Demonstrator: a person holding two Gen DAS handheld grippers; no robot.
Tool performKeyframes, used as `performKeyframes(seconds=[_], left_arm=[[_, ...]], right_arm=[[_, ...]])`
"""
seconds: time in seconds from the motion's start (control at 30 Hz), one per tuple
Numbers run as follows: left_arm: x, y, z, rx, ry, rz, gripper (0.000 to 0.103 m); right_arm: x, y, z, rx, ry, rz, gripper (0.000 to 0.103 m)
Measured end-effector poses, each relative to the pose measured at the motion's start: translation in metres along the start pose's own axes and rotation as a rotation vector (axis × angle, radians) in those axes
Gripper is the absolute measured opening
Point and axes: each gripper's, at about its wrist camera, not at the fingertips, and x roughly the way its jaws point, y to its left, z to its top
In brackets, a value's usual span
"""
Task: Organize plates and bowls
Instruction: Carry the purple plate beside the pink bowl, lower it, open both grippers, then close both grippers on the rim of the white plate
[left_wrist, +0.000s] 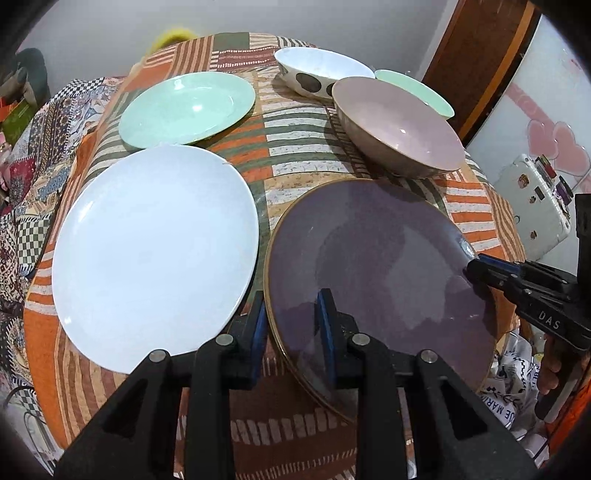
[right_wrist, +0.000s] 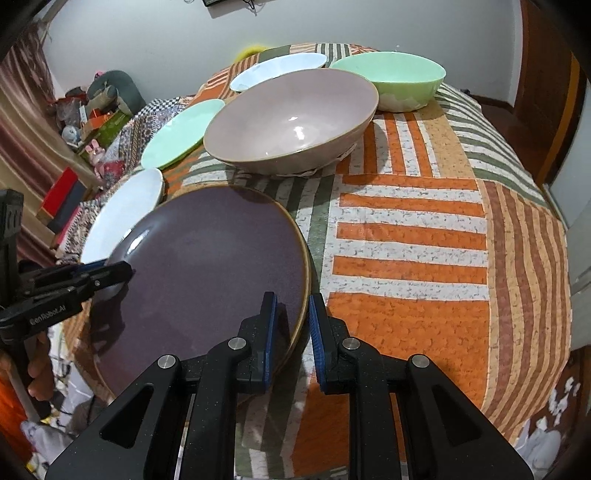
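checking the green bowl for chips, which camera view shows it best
The right wrist view: the green bowl stands whole at the far end of the table, rim, inside and outer wall all showing. In the left wrist view only a sliver of the green bowl peeks out behind the pink bowl.

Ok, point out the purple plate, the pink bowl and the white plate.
purple plate (left_wrist: 376, 266), left wrist view, centre of its face
pink bowl (right_wrist: 291, 110), right wrist view, inside wall
white plate (left_wrist: 155, 251), left wrist view, middle of its face
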Motion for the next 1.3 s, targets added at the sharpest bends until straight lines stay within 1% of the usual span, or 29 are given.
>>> performKeyframes(seconds=[0.2,0.27,0.33,0.37,0.43,0.47,0.53,0.57,0.63,0.67,0.73,0.77,0.9,1.03,1.1,1.2,1.3], left_arm=[[0.0,0.002,-0.002,0.015,0.0,-0.021,0.027],[-0.002,0.002,-0.003,0.025,0.0,-0.008,0.028],[-0.008,0.004,-0.004,0.028,-0.015,0.014,0.032],[-0.01,0.006,-0.004,0.025,-0.019,0.02,0.033],[-0.019,0.01,-0.004,0.011,-0.036,0.023,0.038],[-0.024,0.012,-0.004,0.005,-0.045,0.021,0.04],[-0.037,0.017,-0.004,-0.005,-0.079,0.02,0.048],[-0.045,0.019,-0.004,-0.007,-0.102,0.025,0.05],[-0.062,0.023,-0.004,-0.006,-0.158,0.049,0.06],[-0.069,0.024,-0.002,-0.005,-0.179,0.056,0.062],[-0.084,0.031,-0.001,-0.011,-0.224,0.071,0.069],[-0.09,0.035,0.0,-0.015,-0.24,0.076,0.071],[-0.109,0.051,0.002,-0.036,-0.307,0.114,0.083],[-0.121,0.072,0.001,-0.062,-0.347,0.152,0.089],[-0.123,0.081,0.001,-0.074,-0.359,0.17,0.09],[-0.121,0.097,0.001,-0.095,-0.364,0.187,0.093],[-0.115,0.117,0.0,-0.126,-0.36,0.195,0.093]], right_arm=[[-0.001,-0.003,0.001,-0.007,0.009,0.014,0.019],[-0.002,-0.003,0.002,-0.014,0.014,0.003,0.019],[-0.007,0.0,0.004,-0.027,0.006,-0.014,0.027],[-0.01,0.001,0.005,-0.031,-0.004,-0.016,0.029],[-0.018,0.005,0.009,-0.045,-0.032,-0.019,0.037],[-0.021,0.008,0.011,-0.055,-0.044,-0.021,0.038],[-0.027,0.015,0.015,-0.076,-0.065,-0.018,0.04],[-0.03,0.018,0.018,-0.084,-0.077,-0.014,0.04],[-0.037,0.026,0.023,-0.103,-0.104,-0.001,0.045],[-0.04,0.03,0.026,-0.11,-0.118,0.005,0.047],[-0.043,0.041,0.031,-0.128,-0.139,0.017,0.052],[-0.045,0.046,0.035,-0.138,-0.15,0.024,0.053],[-0.045,0.071,0.049,-0.183,-0.187,0.053,0.059],[-0.04,0.092,0.062,-0.22,-0.2,0.079,0.059],[-0.034,0.102,0.068,-0.237,-0.2,0.089,0.059],[-0.024,0.117,0.076,-0.263,-0.194,0.097,0.059],[-0.008,0.132,0.083,-0.284,-0.176,0.101,0.061]])
